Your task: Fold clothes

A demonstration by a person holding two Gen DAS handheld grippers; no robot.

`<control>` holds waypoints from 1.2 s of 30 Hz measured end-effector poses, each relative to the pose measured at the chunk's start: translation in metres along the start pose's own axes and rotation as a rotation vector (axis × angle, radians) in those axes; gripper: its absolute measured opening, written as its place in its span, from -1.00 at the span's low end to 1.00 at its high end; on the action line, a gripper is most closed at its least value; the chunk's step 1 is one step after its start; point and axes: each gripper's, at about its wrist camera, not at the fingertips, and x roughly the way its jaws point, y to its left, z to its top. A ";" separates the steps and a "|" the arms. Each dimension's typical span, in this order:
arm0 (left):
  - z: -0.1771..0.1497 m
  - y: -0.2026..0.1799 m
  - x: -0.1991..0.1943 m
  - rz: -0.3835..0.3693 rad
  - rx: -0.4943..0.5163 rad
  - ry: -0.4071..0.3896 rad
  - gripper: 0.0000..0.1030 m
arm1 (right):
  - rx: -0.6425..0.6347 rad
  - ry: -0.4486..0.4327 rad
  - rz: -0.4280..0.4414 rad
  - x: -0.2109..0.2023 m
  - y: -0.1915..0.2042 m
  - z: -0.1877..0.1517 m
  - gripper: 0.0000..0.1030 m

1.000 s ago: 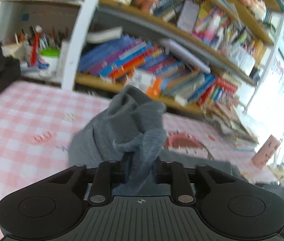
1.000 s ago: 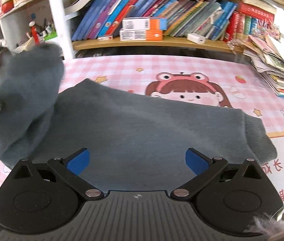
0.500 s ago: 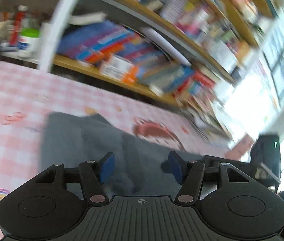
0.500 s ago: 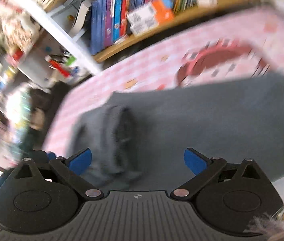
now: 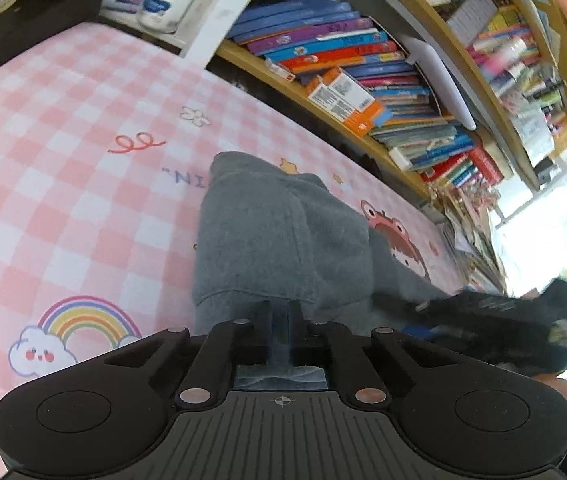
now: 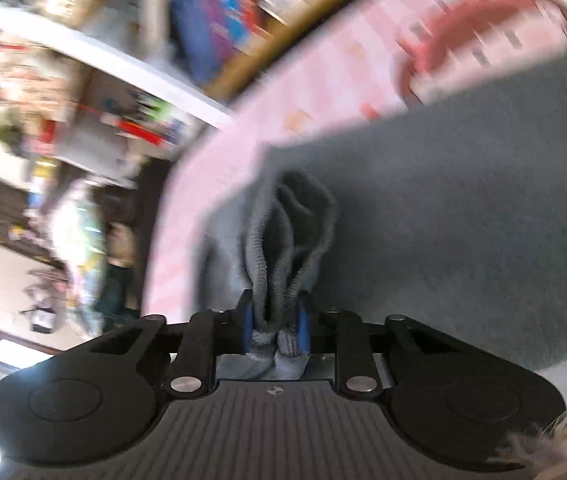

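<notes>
A grey sweater (image 5: 279, 236) lies on the pink checked cloth (image 5: 63, 184), its left part folded over the body. My left gripper (image 5: 280, 332) sits low at the sweater's near edge with its fingers close together; grey cloth shows between them. My right gripper (image 6: 274, 322) is shut on a bunched fold of the same grey sweater (image 6: 463, 208). The right wrist view is blurred by motion. The right gripper also shows as a dark blurred shape in the left wrist view (image 5: 483, 312), at the sweater's right side.
A bookshelf (image 5: 363, 80) packed with books runs along the far edge of the table. A white jar (image 5: 165, 2) and dark objects stand at the back left. Stacked papers (image 5: 479, 248) lie at the right.
The left gripper let go of the lifted sleeve, then closed again low at the sweater's near edge. The right gripper swung left and closed on a bunch of the sweater.
</notes>
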 end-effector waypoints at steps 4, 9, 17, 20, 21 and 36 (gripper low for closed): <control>0.002 0.001 0.009 -0.018 0.010 0.039 -0.90 | 0.023 -0.001 -0.075 -0.002 -0.008 -0.001 -0.64; 0.002 0.000 0.013 -0.033 0.034 0.069 -0.88 | 0.092 -0.003 -0.113 0.005 -0.029 -0.009 -0.42; 0.004 -0.019 -0.006 -0.066 0.148 0.010 -0.75 | -0.013 -0.086 -0.169 -0.013 -0.006 -0.019 -0.20; 0.005 -0.029 -0.011 -0.062 0.204 -0.011 -0.58 | -0.080 -0.127 -0.201 -0.024 0.007 -0.024 -0.03; 0.005 -0.032 -0.013 -0.058 0.226 -0.017 -0.49 | -0.106 -0.143 -0.221 -0.027 0.012 -0.025 0.05; -0.001 -0.055 -0.017 -0.026 0.354 -0.036 0.43 | -0.268 -0.267 -0.575 -0.064 0.024 -0.059 0.98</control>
